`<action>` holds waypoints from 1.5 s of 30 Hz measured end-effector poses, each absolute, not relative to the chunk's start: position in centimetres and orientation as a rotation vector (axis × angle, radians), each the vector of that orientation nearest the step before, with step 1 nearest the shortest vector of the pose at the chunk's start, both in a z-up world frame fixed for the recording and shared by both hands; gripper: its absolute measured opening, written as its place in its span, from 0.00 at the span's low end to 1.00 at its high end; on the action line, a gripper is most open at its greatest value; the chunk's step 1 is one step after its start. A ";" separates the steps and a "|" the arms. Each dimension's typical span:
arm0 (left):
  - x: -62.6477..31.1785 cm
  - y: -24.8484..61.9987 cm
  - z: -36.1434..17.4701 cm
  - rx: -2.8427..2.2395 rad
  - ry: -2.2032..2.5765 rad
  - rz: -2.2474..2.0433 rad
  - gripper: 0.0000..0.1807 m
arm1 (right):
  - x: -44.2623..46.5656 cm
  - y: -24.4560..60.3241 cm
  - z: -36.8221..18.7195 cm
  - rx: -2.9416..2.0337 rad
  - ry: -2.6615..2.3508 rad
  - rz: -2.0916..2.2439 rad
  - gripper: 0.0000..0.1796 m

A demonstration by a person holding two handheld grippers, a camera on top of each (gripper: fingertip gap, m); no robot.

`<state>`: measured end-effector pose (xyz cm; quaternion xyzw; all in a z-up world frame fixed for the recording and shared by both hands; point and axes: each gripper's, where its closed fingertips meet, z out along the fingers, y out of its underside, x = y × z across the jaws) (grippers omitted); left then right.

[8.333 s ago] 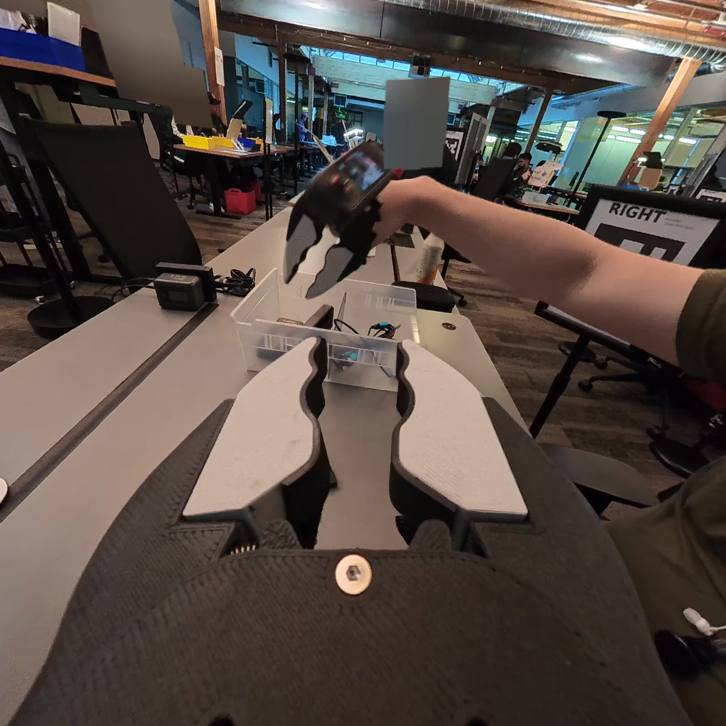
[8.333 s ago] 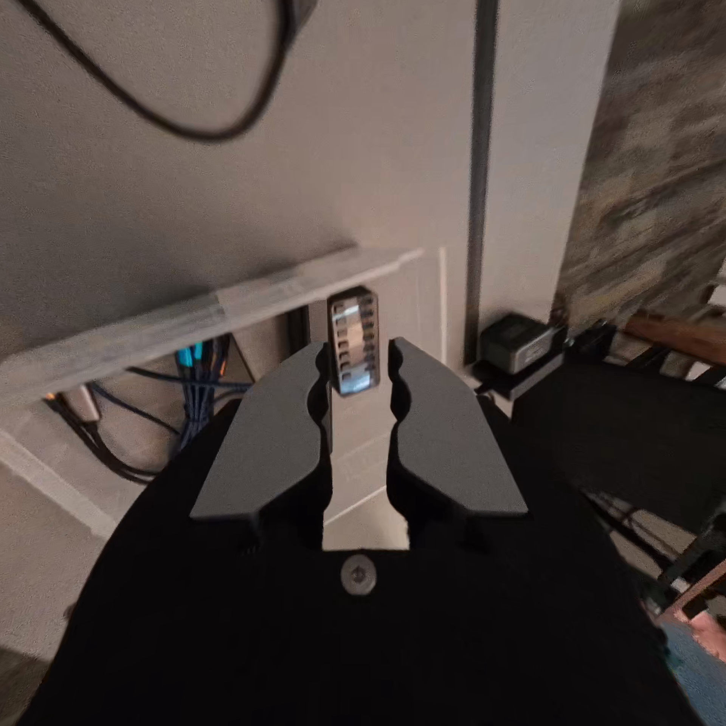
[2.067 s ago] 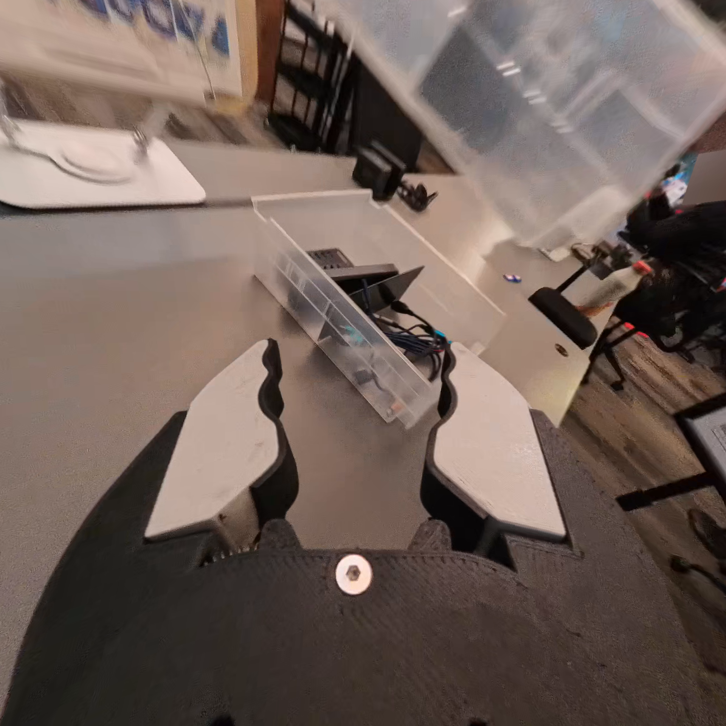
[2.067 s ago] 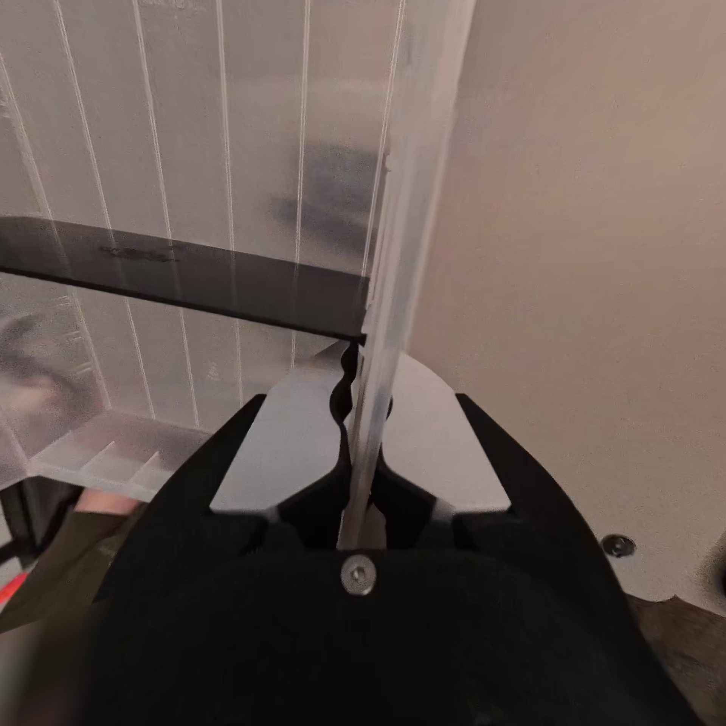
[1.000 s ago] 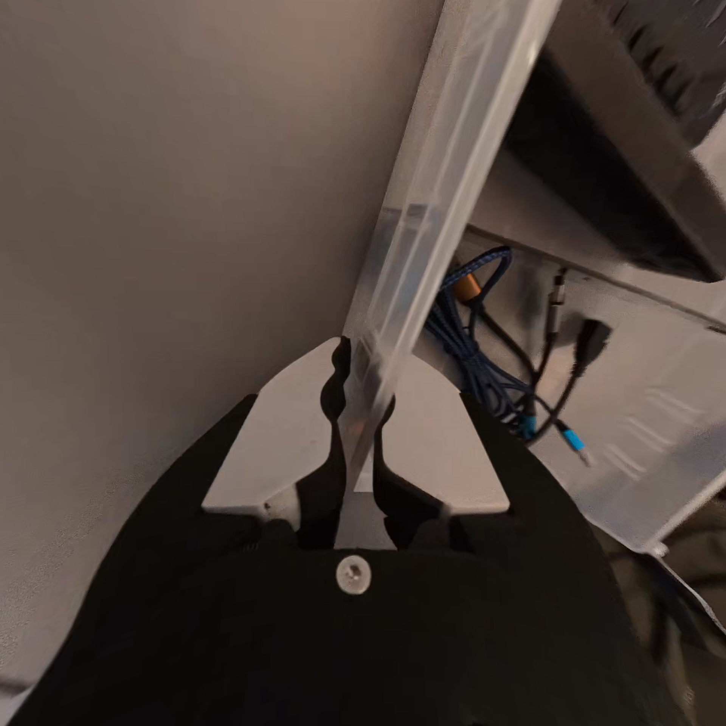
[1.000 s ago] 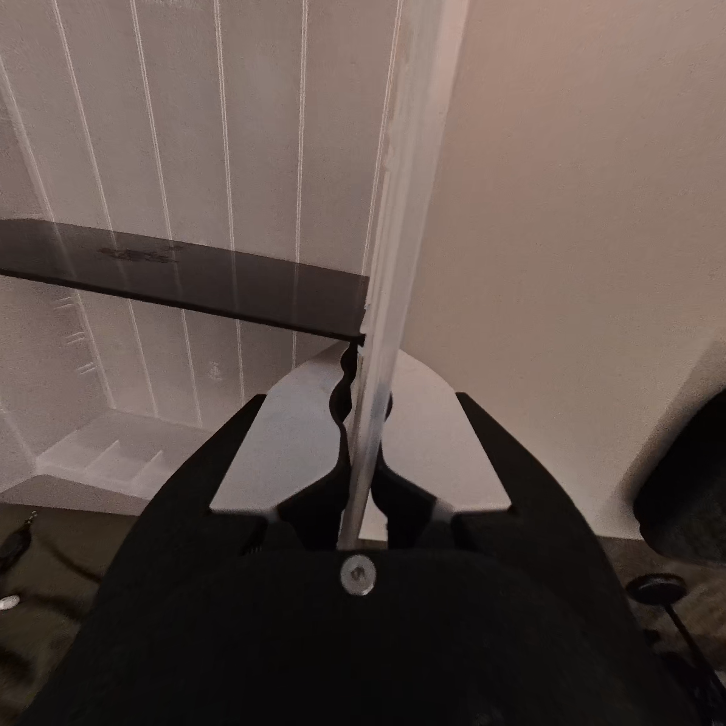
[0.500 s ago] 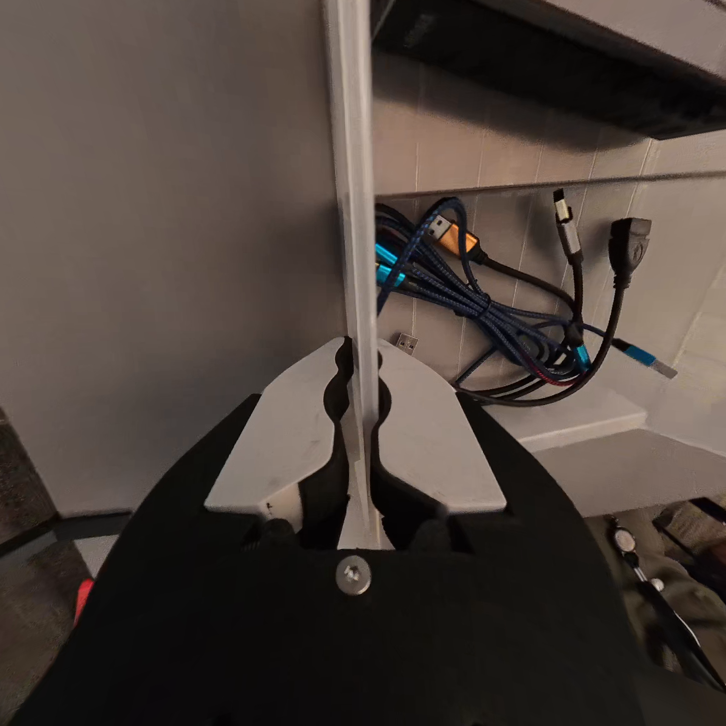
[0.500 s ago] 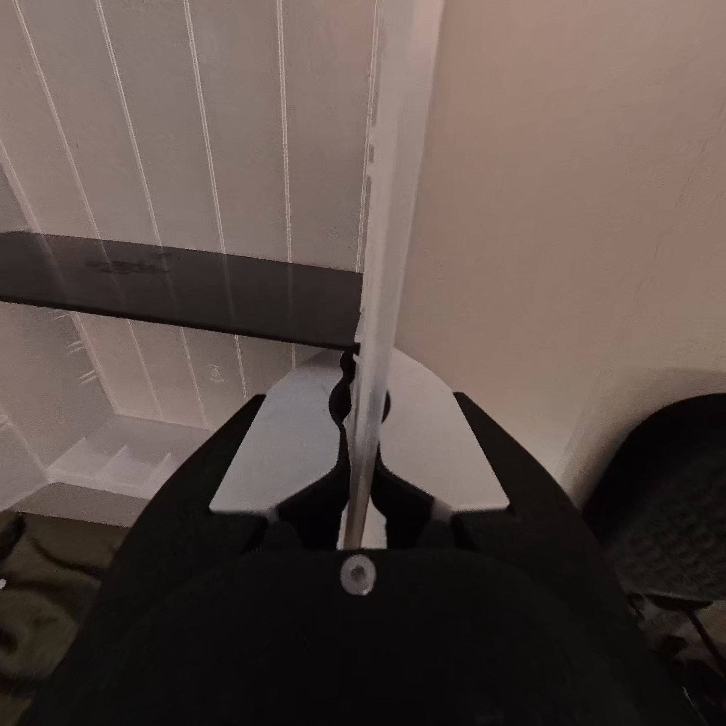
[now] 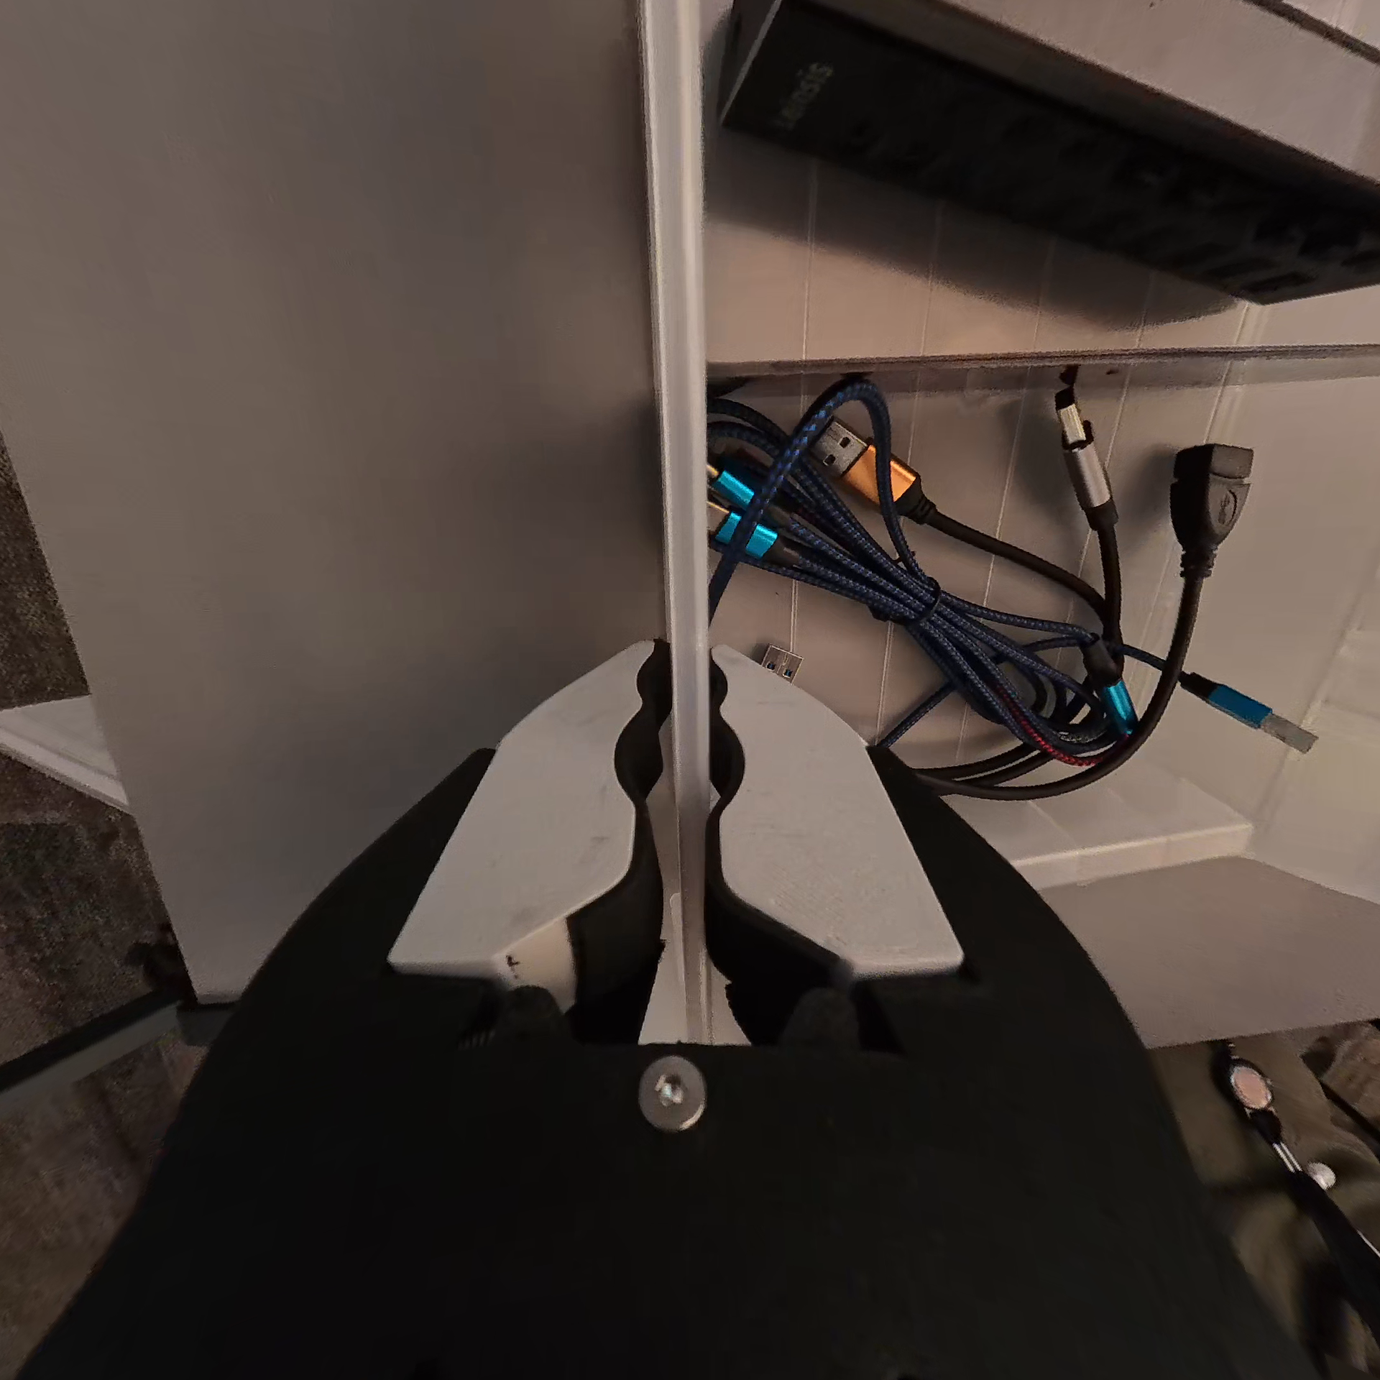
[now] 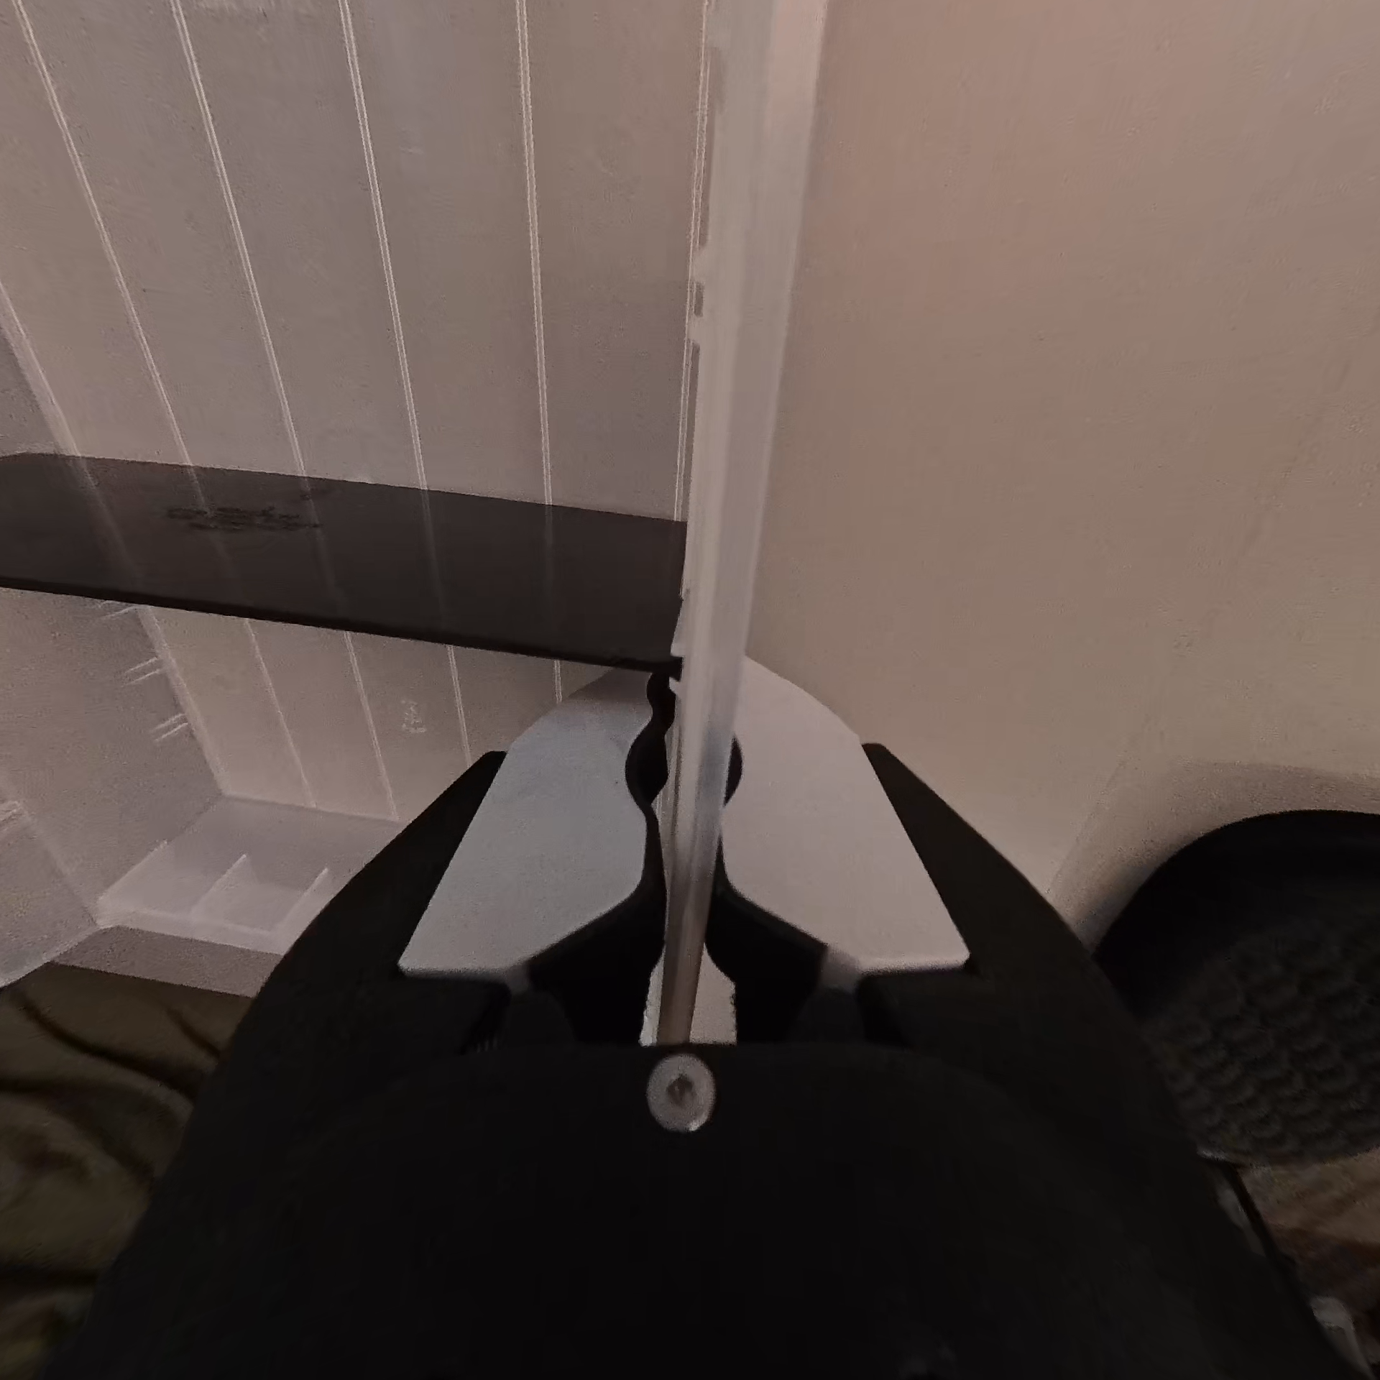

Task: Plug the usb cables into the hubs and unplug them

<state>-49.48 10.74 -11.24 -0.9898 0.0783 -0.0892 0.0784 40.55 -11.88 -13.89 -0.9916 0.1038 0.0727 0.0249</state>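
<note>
Your left gripper [image 9: 683, 717] is clamped on the clear plastic box's wall [image 9: 676, 373]; your right gripper [image 10: 691, 728] pinches the opposite wall [image 10: 747, 373]; braided blue usb cables [image 9: 881, 582] and the lettered black hub [image 9: 1045, 134] lie inside.

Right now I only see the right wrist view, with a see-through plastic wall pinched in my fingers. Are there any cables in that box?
Observer: Yes. The left wrist view shows a bundle of dark blue braided cables lying inside the clear plastic box.
Operator: Is anything else holding the box?
Observer: The left gripper is shut on another wall of it, with one of its fingers on each side.
Operator: Is any plug already in a hub?
Observer: None that I can see. The orange-sleeved USB plug lies loose, and a divider separates it from the long black hub.
</note>
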 end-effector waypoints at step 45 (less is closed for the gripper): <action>-50.5 13.1 -9.5 -2.718 0.355 -0.092 0.10 | 41.6 -12.6 -12.9 -2.989 0.103 -0.039 0.14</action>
